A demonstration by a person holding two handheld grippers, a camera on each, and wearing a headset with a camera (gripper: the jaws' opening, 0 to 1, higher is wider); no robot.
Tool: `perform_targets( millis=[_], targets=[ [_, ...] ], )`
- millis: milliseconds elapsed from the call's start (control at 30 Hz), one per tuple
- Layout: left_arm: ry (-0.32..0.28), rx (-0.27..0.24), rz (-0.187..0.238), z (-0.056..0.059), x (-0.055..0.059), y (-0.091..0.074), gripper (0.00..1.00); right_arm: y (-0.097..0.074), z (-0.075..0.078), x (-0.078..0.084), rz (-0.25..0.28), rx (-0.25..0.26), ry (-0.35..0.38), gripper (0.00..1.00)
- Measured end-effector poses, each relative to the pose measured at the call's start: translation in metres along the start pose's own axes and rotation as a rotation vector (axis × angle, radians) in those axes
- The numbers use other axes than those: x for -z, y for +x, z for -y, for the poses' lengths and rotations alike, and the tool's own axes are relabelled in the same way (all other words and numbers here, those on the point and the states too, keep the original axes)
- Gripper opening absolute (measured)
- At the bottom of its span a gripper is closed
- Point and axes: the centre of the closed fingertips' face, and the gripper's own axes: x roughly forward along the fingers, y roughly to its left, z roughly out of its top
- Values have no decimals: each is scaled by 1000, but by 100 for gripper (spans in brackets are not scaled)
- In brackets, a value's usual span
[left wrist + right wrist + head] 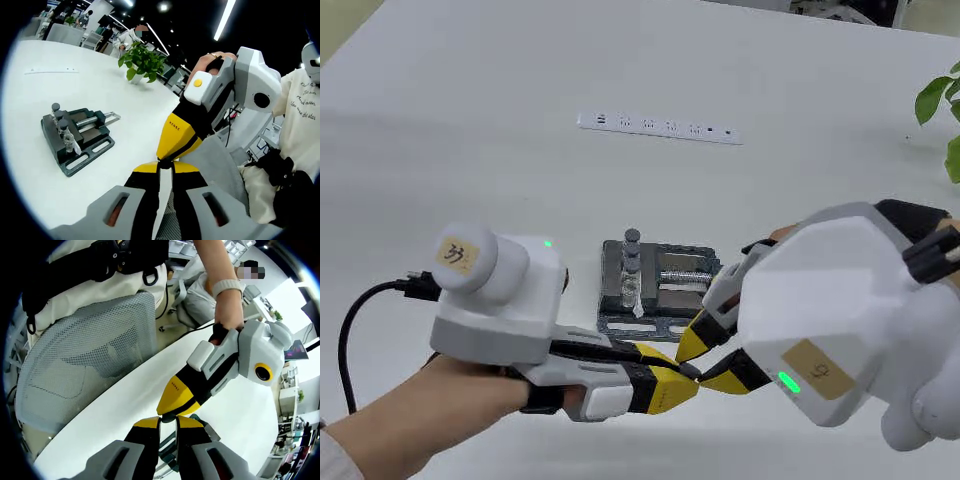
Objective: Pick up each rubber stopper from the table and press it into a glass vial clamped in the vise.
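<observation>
- Where the two grippers' tips touch in front of the vise (670, 296), the left gripper (161, 167) has its jaws drawn together; anything pinched there is too small to tell.
- Right gripper (167, 421) jaws stand slightly apart.
- Vials (631, 275) stand clamped, some capped by dark stoppers (632, 237).

White power strip (660, 127), leafy potted plant (142, 61), grey mesh chair (90, 355)

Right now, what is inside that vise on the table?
The vise clamps a row of small glass vials, some capped with grey stoppers. Their bottoms are hidden, gripped down between its jaws.
</observation>
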Motion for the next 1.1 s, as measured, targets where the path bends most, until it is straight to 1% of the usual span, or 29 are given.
perform_targets(
  millis=[133, 167, 200, 233, 300, 333, 367, 400, 433, 467, 500, 533, 567, 600, 633, 667, 700, 733, 800, 833, 867, 900, 933, 1000, 1033, 1100],
  targets=[
    [-4, 2, -3, 1, 2, 0, 5, 1, -1, -1, 10, -6, 16, 7],
    [8, -2, 1, 1, 1, 0, 4, 1, -1, -1, 11, -4, 24, 7],
    [8, -2, 1, 1, 1, 0, 4, 0, -1, 0, 10, -4, 33, 7],
    [11, -4, -2, 1, 2, 0, 4, 0, 1, 2, 14, 2, 71, 9],
    [45, -15, -6, 1, 3, -1, 4, -2, 4, 2, 37, 14, 121, 12],
    [70, -28, -4, -1, 3, -2, 4, -4, 4, 2, 66, 13, 184, 12],
    [92, -38, -2, -2, 2, -3, 4, -5, 6, 0, 96, 12, 224, 12],
    [116, -47, -6, -2, 2, -3, 4, -7, 6, -1, 126, 4, 297, 13],
    [161, -68, -22, -4, 4, -4, 4, -9, 9, -2, 157, 8, 381, 14],
    [192, -70, -21, -3, 3, -4, 4, -12, 13, -3, 182, 18, 415, 14],
    [220, -82, -27, -2, 4, -3, 4, -15, 16, -7, 233, 8, 512, 13],
    [249, -90, -27, -2, 3, -3, 4, -16, 17, -9, 255, 5, 562, 13],
    [288, -97, -34, 0, 3, -3, 4, -19, 21, -9, 270, 9, 603, 12],
    [313, -110, -33, -1, 2, -3, 4, -20, 20, -10, 284, -6, 628, 12],
    [329, -112, -36, -1, 2, -2, 4, -20, 20, -12, 298, -14, 644, 12],
    [374, -123, -32, -1, 0, -2, 4, -21, 20, -14, 314, -26, 673, 13],
    [392, -124, -31, 0, 0, -2, 4, -21, 18, -15, 317, -44, 699, 13],
    [411, -130, -29, 0, 0, -2, 4, -21, 19, -14, 316, -34, 701, 14],
    [434, -134, -16, 1, -2, -2, 4, -20, 17, -12, 306, -47, 735, 14],
    [455, -135, -5, 1, -3, -3, 4, -18, 14, -10, 291, -55, 756, 15],
    [466, -140, 2, 2, -4, -3, 4, -17, 14, -9, 287, -53, 766, 15],
    [503, -146, 22, 2, -8, -4, 4, -16, 13, -7, 279, -53, 791, 14],
    [499, -147, 24, 3, -7, -4, 4, -16, 12, -6, 276, -51, 791, 13],
    [498, -144, 38, 4, -9, -4, 4, -16, 13, -3, 270, -30, 789, 13],
    [493, -141, 37, 5, -8, -4, 4, -16, 13, -2, 265, -29, 790, 13],
    [511, -147, 48, 5, -10, -4, 4, -16, 13, -2, 256, -23, 790, 13]
  ],
)
